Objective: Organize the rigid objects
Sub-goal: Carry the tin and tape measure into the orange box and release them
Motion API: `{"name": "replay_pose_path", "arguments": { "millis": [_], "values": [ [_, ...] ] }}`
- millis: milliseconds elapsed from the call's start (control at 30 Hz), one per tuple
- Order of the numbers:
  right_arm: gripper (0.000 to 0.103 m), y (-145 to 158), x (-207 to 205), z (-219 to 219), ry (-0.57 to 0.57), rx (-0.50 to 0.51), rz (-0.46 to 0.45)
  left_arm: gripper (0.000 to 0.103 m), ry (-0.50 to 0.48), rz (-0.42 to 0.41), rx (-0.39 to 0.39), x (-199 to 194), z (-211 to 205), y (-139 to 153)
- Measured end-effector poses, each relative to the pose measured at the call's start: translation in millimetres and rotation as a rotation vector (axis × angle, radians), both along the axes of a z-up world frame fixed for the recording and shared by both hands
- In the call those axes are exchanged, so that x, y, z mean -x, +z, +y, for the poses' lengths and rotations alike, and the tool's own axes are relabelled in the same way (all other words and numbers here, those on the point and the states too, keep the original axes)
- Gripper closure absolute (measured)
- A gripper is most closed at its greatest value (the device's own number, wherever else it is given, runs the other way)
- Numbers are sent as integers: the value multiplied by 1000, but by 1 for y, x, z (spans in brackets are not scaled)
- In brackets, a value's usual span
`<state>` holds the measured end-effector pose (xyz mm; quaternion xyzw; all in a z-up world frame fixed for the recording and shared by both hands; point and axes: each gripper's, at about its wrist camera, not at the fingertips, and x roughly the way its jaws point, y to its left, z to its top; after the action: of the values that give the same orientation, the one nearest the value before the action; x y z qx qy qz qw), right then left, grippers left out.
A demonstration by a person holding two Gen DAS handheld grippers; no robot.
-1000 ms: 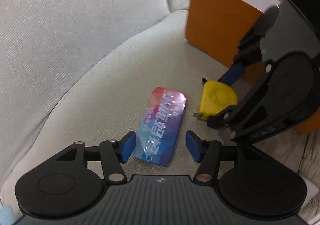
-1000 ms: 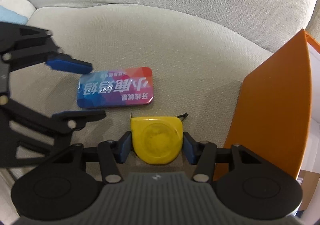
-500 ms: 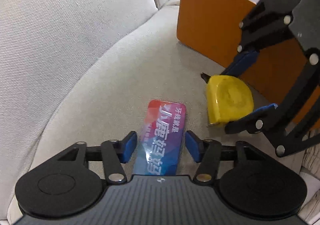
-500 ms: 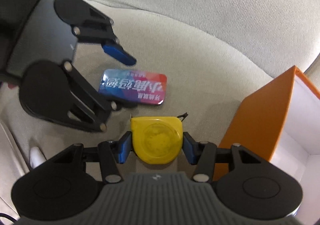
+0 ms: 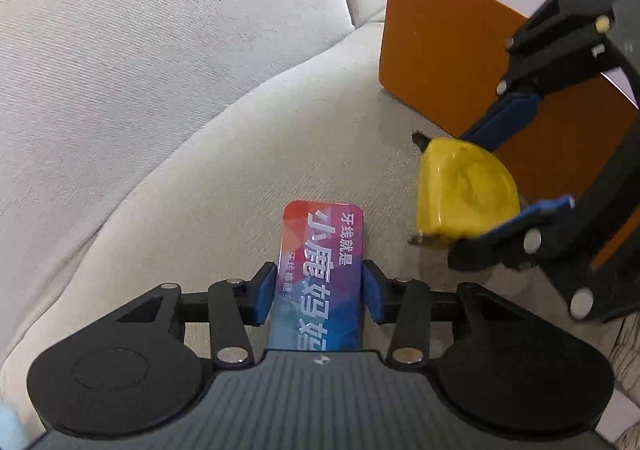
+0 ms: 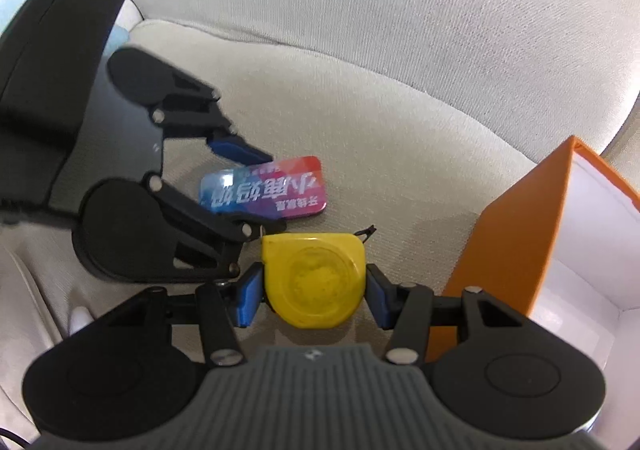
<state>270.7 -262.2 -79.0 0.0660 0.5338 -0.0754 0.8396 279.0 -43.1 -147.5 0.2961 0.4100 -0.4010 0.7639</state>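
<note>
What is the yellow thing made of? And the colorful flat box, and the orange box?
The yellow tape measure looks like hard, slightly shiny plastic with moulded rounded edges. The colorful flat case seems glossy, perhaps printed tin or plastic; light glares off it. The orange box looks like matte cardboard, with thin walls and a white inside.

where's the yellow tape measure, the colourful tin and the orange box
yellow tape measure (image 6: pixel 316 282), right wrist view, round face
colourful tin (image 5: pixel 320 270), left wrist view, printed lid
orange box (image 5: pixel 436 50), left wrist view, outer side wall
</note>
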Motion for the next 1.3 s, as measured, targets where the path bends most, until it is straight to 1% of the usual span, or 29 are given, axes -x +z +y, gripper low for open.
{"name": "replay_pose_path", "arguments": {
  "millis": [133,300,433,567,667,767,900,1000,1067,1133,1200,1267,1300],
  "values": [
    [48,18,10,0,-4,-15,-49,52,30,-41,11,13,5,18],
    [48,45,32,3,-1,-5,-129,52,26,-107,36,38,9,55],
    [48,72,56,2,4,20,-192,52,-10,-153,51,60,7,92],
    [48,101,89,-10,-19,27,-243,52,-42,-194,81,81,-4,134],
    [48,117,118,-23,-48,51,-261,52,-76,-214,112,93,-19,160],
    [48,125,146,-39,-83,80,-262,52,-130,-226,139,107,-41,183],
    [48,125,181,-62,-130,134,-240,52,-240,-260,126,111,-84,191],
    [48,118,200,-87,-180,145,-218,52,-324,-281,83,124,-119,183],
    [48,109,211,-100,-207,149,-204,52,-341,-263,59,135,-135,177],
    [48,101,223,-112,-236,137,-199,52,-293,-194,51,120,-154,168],
    [48,92,228,-121,-259,115,-201,52,-215,-114,63,104,-167,156],
    [48,83,232,-127,-265,96,-202,52,-122,-45,40,88,-182,142],
    [48,78,231,-131,-264,90,-200,52,-85,-28,17,83,-188,134]
  ]
}}
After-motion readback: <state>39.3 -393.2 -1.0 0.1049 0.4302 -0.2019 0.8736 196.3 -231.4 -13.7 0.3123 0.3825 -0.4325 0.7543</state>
